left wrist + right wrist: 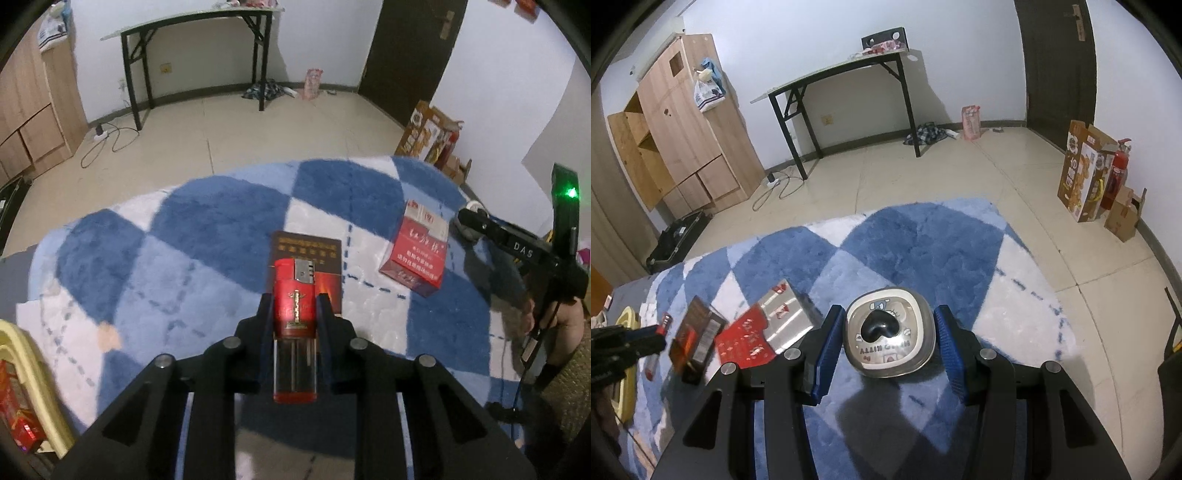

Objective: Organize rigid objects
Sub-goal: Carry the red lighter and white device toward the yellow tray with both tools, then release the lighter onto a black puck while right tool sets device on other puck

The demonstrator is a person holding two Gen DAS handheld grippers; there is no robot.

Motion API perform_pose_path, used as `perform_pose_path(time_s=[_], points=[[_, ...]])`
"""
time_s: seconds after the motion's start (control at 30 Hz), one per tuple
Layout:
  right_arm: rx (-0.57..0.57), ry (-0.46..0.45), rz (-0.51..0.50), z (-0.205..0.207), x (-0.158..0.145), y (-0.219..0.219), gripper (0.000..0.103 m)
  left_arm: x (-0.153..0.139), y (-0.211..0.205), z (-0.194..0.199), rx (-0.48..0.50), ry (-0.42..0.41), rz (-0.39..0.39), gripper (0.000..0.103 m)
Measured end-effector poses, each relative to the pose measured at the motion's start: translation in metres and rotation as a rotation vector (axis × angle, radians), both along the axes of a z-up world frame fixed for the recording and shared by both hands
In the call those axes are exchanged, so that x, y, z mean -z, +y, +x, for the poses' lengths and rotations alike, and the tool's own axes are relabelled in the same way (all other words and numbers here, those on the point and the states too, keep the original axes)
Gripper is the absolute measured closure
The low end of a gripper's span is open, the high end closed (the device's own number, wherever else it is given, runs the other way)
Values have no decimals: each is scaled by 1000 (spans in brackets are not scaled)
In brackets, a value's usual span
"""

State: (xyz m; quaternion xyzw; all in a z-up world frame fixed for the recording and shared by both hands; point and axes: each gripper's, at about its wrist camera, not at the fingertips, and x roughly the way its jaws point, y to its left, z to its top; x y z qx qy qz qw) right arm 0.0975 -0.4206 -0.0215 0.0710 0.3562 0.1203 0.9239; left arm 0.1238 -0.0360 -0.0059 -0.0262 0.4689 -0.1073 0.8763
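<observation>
A blue-and-white rug (207, 236) is lying underneath everything. At its two o'clock a red packet (415, 251) is resting; the brown box (306, 247) is sitting centrally. The right gripper (889, 339) is clamping a metal container (889, 338). The left gripper (294, 306) is pinching a red lighter (294, 295) above the box.

Left gripper (294, 302): I have it clamped on a red lighter (294, 314), frame centre.
Brown pack (306, 254): just above the lighter, on blue checked rug (207, 229).
Red pack (415, 251): right of centre.
</observation>
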Motion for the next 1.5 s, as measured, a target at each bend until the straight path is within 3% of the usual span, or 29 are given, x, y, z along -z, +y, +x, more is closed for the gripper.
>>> perform_pose_path(time_s=[0.37, 0.43, 0.77, 0.93, 1.13, 1.33, 1.5], points=[[-131, -67, -10, -50, -53, 45, 54, -72, 78, -48, -79, -85, 7, 79], [-176, -77, -18, -62, -62, 64, 54, -80, 99, -60, -112, -100, 41, 79], [-501, -145, 20, -127, -122, 222, 54, -105, 222, -122, -293, -128, 6, 79], [-636, -105, 23, -145, -115, 303, 54, -97, 289, -156, -387, -110, 5, 79], [-746, -10, -19, -152, -79, 379, 54, -65, 340, -180, -455, -56, -26, 79], [-834, 48, -82, -162, -46, 410, 54, -31, 339, -204, -420, -22, -71, 79], [-825, 84, -103, -151, -30, 432, 54, 5, 330, -210, -385, 34, -87, 79]])
